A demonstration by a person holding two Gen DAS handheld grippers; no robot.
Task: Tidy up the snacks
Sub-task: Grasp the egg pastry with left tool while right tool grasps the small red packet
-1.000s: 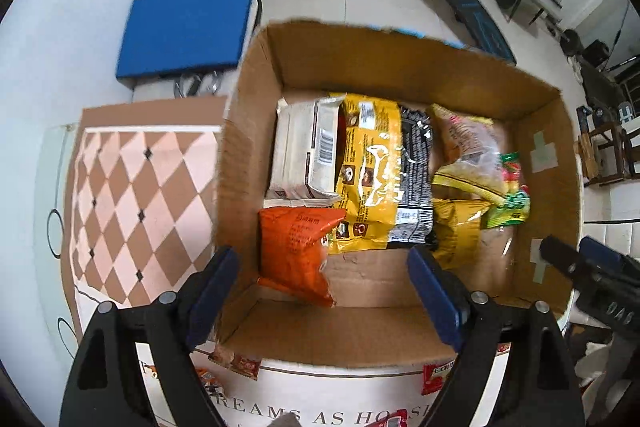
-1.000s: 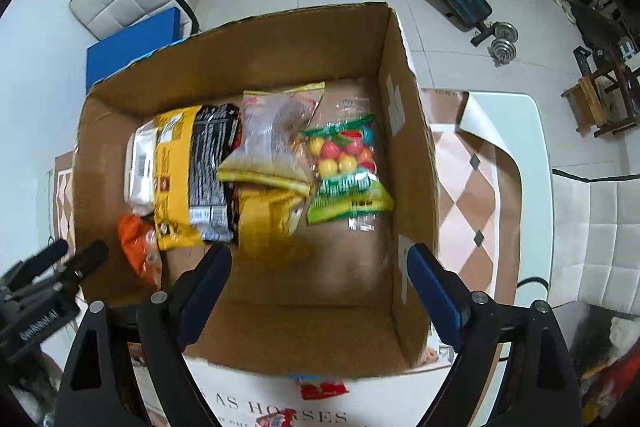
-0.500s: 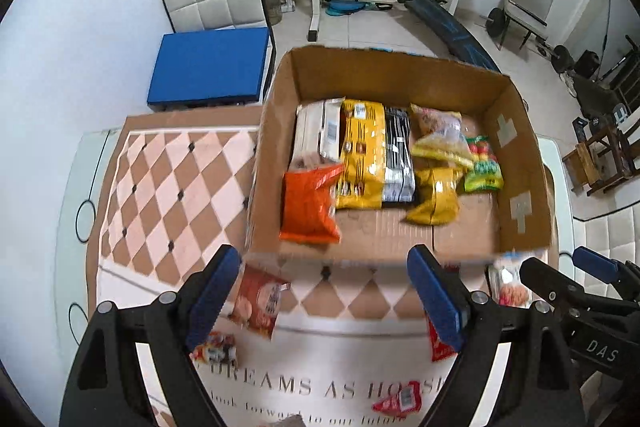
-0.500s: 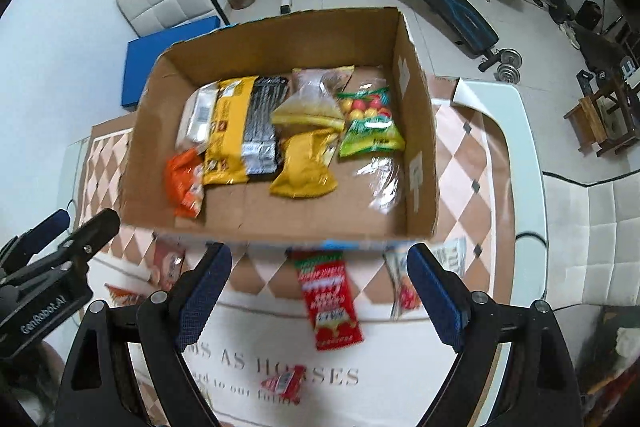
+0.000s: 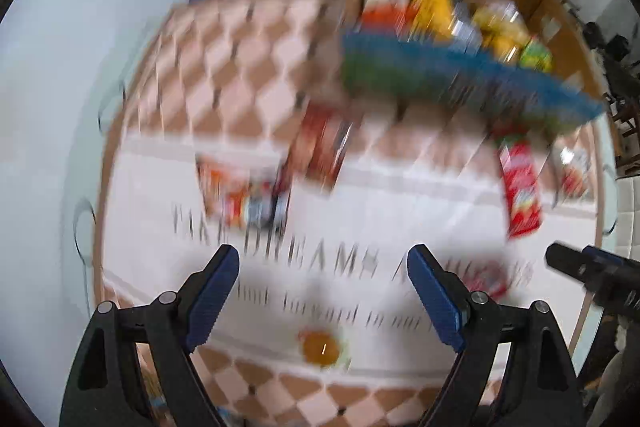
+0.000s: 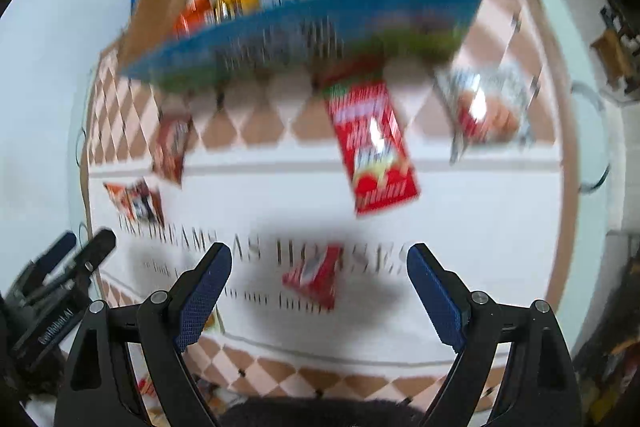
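The small red packet (image 6: 310, 281) lies on the tabletop (image 6: 460, 235) near its near edge, just ahead of the right gripper (image 6: 319, 289), between its jaws' line; long axis is blurred. Right hand is nearer. Both the right and left gripper (image 5: 323, 293) hover with jaws wide apart, holding nothing. The box (image 6: 160, 7) stands at the far edge.
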